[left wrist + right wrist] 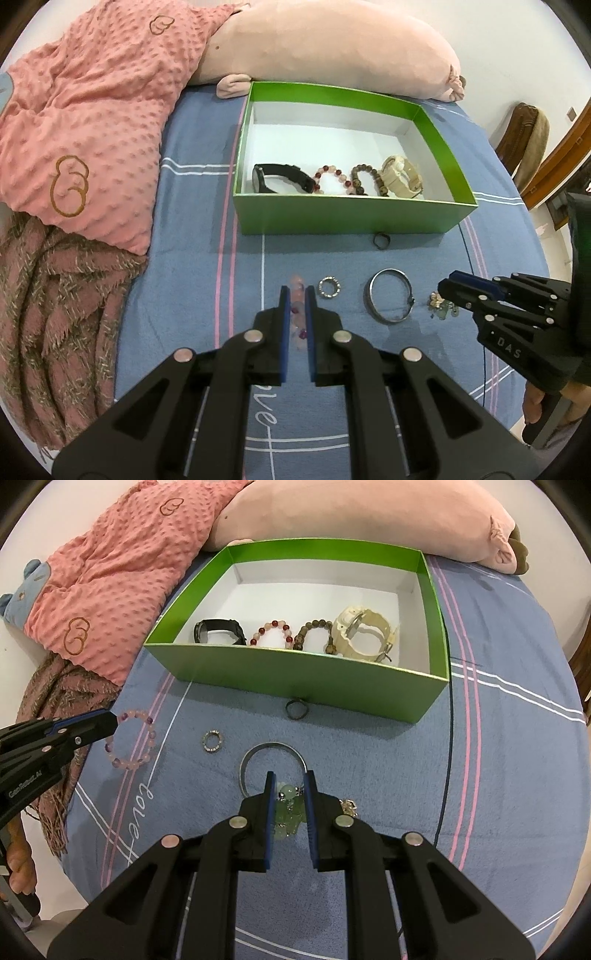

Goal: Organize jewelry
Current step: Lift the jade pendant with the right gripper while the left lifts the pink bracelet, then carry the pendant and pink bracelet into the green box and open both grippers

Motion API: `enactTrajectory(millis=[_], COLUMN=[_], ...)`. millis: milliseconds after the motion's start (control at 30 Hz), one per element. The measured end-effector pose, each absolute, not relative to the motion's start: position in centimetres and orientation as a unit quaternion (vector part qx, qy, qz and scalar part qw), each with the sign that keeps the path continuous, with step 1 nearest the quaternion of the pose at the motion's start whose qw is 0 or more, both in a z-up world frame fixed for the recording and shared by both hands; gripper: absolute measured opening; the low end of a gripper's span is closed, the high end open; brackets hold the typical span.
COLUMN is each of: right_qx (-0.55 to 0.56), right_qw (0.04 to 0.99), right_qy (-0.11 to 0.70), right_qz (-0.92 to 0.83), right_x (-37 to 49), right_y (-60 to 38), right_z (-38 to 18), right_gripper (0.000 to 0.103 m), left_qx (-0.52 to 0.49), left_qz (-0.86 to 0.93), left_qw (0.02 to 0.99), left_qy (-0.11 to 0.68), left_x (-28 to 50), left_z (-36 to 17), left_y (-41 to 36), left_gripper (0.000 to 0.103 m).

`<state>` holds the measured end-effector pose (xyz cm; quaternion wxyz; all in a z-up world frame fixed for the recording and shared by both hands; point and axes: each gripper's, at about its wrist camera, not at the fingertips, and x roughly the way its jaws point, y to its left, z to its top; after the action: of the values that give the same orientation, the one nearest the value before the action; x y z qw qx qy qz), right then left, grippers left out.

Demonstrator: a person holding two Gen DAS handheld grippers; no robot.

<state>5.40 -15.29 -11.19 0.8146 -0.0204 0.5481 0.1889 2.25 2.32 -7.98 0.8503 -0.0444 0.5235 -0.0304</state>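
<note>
My left gripper (pixel 297 295) is shut on a pink bead bracelet (pixel 297 283) that lies on the blue bedsheet; the right wrist view shows its tip at the rim of that bracelet (pixel 133 764). A green bead bracelet (pixel 287 793) with small metal charms sits between the pads of my right gripper (pixel 290 779), which is shut on it. The green box (pixel 351 218) behind holds a black watch (pixel 284 176), a red-and-pink bead bracelet (pixel 325 170), a brown bead bracelet (pixel 364 171) and a cream watch (pixel 400 173).
On the sheet in front of the box lie a dark ring (pixel 375 242), a sparkly ring (pixel 320 288) and a silver bangle (pixel 369 299). A pink dotted blanket (pixel 92 129), a fringed throw (pixel 55 314) and a pink plush pillow (pixel 325 48) border the left and back.
</note>
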Motion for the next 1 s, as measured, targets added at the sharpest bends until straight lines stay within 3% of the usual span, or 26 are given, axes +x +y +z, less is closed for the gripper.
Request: enactTrajectory(millis=[267, 733, 1000], right_qx=[-0.015, 0.007, 0.007], right_qw=[0.820, 0.870, 0.852], right_qy=[0.538, 0.448, 0.474], right_qz=[0.192, 0.205, 0.221], right_x=[5.6, 12.7, 20.1], right_y=[-15.2, -16.3, -14.1], right_z=[-9.9, -1.3, -5.0], right_gripper=[0.015, 0.015, 0.015], left_qx=[-0.052, -0.022, -0.047], left_qz=[-0.044, -0.067, -0.078], left_qw=[0.855, 0.889, 0.868], left_qy=[0.514, 0.453, 0.487], left_x=[3.0, 10.7, 17.9], left_z=[-5.9, 1.1, -3.5], left_y=[2.2, 0.4, -0.1], left_gripper=[0.008, 0.008, 0.008])
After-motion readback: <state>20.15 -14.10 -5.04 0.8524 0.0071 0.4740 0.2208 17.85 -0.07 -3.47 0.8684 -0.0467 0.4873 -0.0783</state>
